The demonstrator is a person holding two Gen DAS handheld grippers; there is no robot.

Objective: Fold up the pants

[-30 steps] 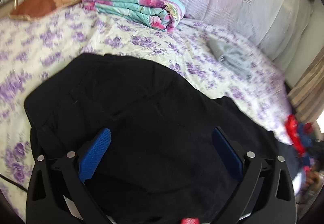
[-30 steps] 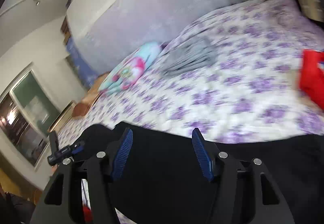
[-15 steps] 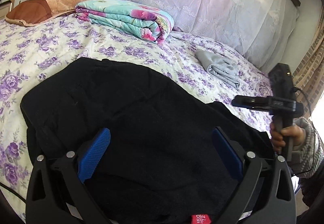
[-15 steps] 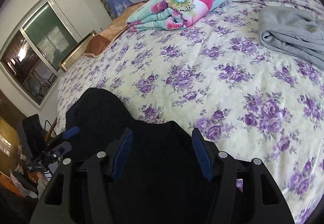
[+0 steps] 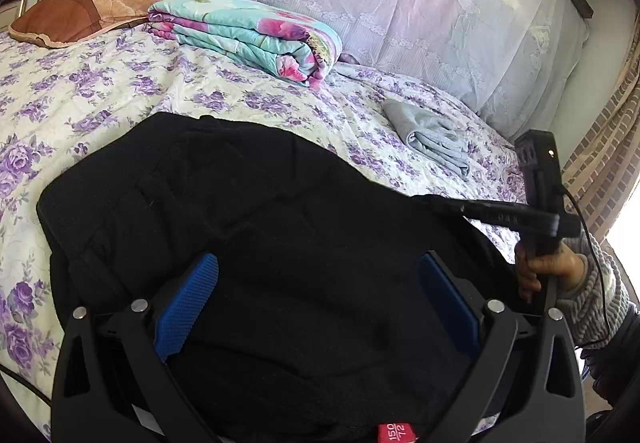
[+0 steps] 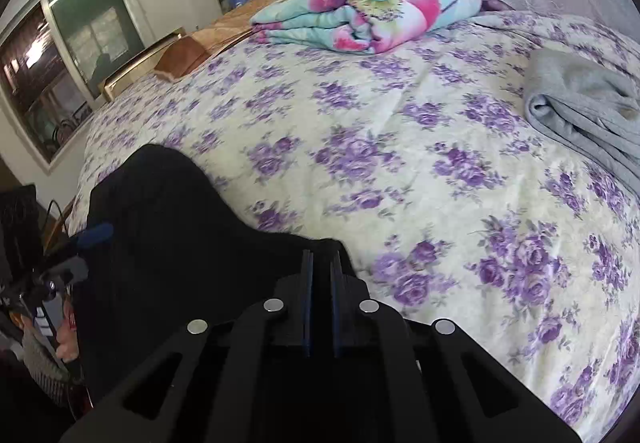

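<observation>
The right claw (image 6: 320,271) has its 2 blue pads pressed nearly together on an edge of the black pants (image 5: 260,227), so it looks clamped on the cloth at the near right side of the garment. The left claw (image 5: 316,299) is spread wide, its pads well apart and gripping nothing, poised just above the middle of the pants. The pants lie in a loose, partly bunched heap on the near part of the bed (image 6: 400,131), on the purple-flowered sheet. Farther off sit a folded grey garment (image 5: 432,139), a folded floral blanket (image 5: 248,35) and a brown pillow (image 5: 76,15) by the headboard. This seems an early step: taking hold before a fold. Next, the left claw likely needs to close on a matching edge, so both can lift and lay the cloth flat.
</observation>
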